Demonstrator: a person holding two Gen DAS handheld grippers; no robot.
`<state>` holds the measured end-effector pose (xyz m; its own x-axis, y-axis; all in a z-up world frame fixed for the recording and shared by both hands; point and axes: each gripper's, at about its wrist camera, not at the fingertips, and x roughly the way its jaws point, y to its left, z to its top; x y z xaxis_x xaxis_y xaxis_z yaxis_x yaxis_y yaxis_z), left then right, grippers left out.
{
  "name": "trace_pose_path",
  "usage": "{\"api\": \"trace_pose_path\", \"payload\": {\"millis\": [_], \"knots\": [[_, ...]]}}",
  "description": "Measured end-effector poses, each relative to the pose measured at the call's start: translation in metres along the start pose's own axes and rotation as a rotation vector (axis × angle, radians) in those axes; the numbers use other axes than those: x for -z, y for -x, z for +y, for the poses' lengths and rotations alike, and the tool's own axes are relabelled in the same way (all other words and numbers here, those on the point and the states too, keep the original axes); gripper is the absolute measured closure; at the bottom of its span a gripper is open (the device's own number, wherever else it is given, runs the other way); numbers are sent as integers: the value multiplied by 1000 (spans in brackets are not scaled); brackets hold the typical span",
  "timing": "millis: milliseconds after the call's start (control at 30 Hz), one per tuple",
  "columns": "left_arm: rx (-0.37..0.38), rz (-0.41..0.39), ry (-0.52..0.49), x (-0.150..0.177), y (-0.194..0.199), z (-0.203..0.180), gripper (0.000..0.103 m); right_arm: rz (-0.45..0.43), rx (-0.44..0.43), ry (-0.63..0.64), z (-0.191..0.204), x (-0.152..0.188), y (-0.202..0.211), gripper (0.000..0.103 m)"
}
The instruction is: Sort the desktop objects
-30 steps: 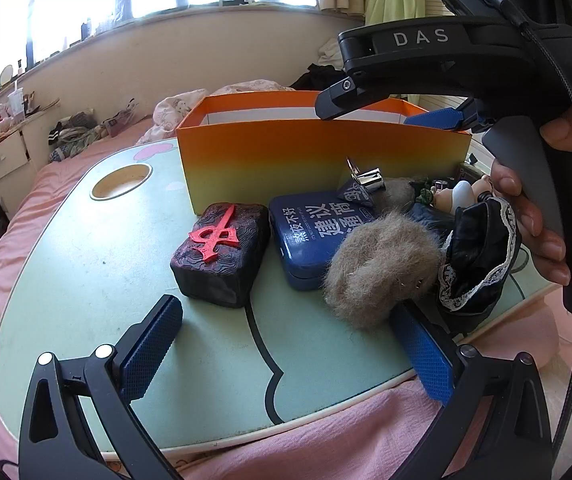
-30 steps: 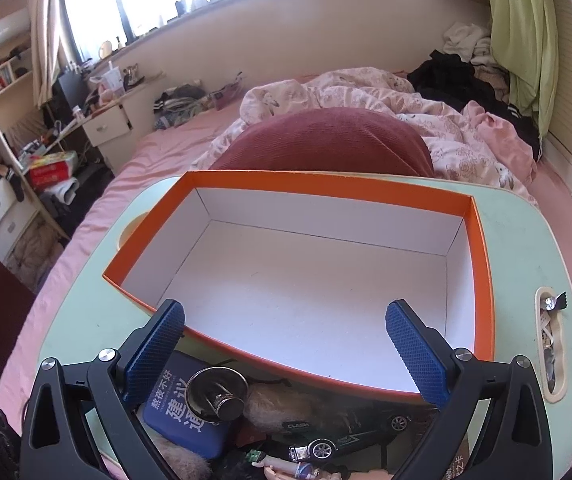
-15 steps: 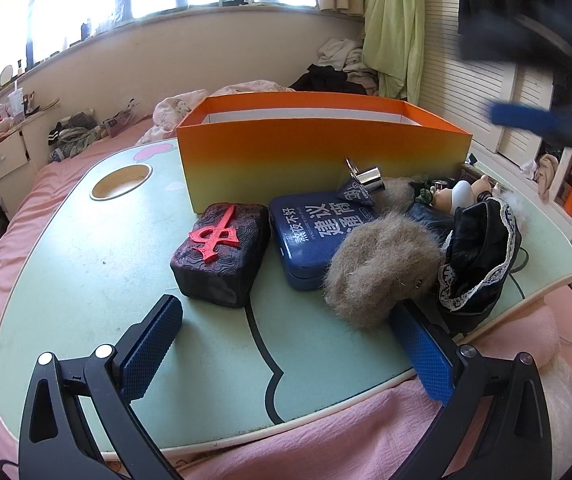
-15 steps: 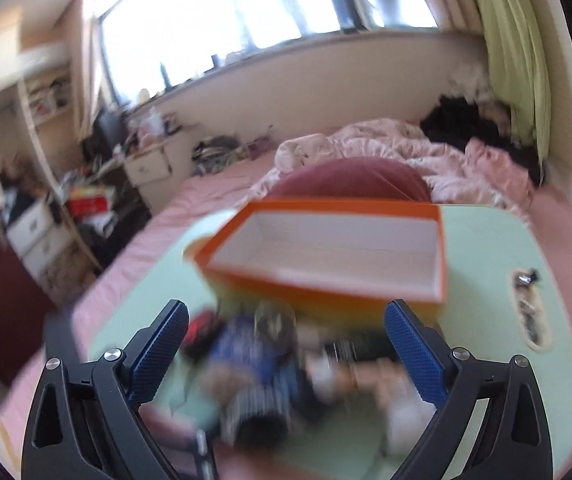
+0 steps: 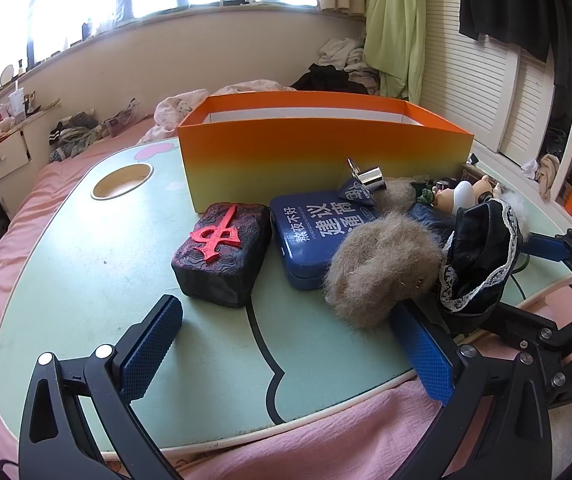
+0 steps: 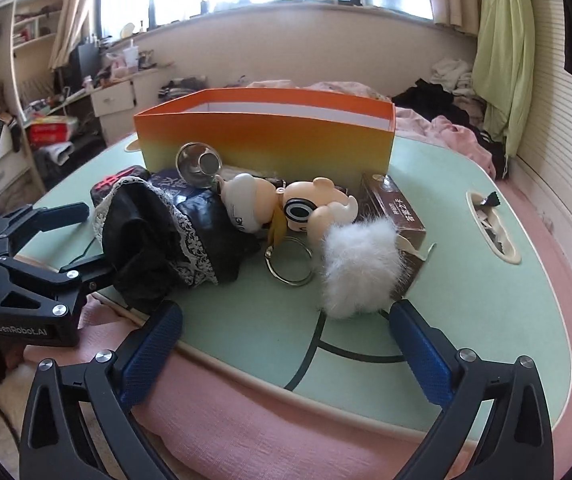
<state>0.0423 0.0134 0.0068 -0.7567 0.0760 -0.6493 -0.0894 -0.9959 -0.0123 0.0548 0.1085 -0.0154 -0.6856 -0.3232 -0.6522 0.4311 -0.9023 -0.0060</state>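
An orange box (image 5: 322, 156) stands at the back of the green table (image 5: 66, 280). In front of it lie a black block with a red character (image 5: 222, 252), a blue tin (image 5: 318, 232), a tan fur ball (image 5: 382, 268) and a black lace cloth (image 5: 482, 256). My left gripper (image 5: 286, 348) is open, low over the table's near edge, its right finger by the fur ball. The right wrist view shows a doll figurine (image 6: 314, 208), a white pompom (image 6: 358, 268), a key ring (image 6: 290, 264), a brown carton (image 6: 394, 208) and a metal funnel (image 6: 198, 160). My right gripper (image 6: 286, 352) is open and empty, short of the pompom.
A round cup hole (image 5: 122, 180) sits at the table's far left, and a slot with small clutter (image 6: 490, 224) at its right side. Pink bedding (image 6: 266, 420) surrounds the table. The left gripper (image 6: 82, 240) shows at the left of the right wrist view, beside the black cloth.
My right gripper has dropped from above the orange box to a low spot at the table's near edge, facing the pile. The left gripper and the objects have stayed put.
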Motion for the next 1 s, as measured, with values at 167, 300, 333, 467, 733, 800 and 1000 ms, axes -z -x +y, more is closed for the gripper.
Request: {"api": "trace_pose_path", "payload": {"millis": [167, 300, 333, 467, 733, 800, 1000], "knots": [[0, 0, 1, 0, -1, 0, 0, -6, 0, -1, -1, 4, 1, 0], [-1, 0, 1, 0, 0, 0, 0, -8, -6, 3, -1, -1, 1, 0], [-1, 0, 1, -1, -1, 0, 0, -9, -9, 5, 0, -3, 1, 0], [-1, 0, 0, -1, -1, 0, 0, -8, -10, 7, 1, -4, 2, 0], [-1, -1, 1, 0, -1, 0, 0, -8, -9, 6, 1, -4, 2, 0], [-1, -1, 1, 0, 0, 0, 0, -8, -9, 6, 1, -4, 2, 0], [-1, -1, 1, 0, 0, 0, 0, -8, -9, 6, 1, -4, 3, 0]]}}
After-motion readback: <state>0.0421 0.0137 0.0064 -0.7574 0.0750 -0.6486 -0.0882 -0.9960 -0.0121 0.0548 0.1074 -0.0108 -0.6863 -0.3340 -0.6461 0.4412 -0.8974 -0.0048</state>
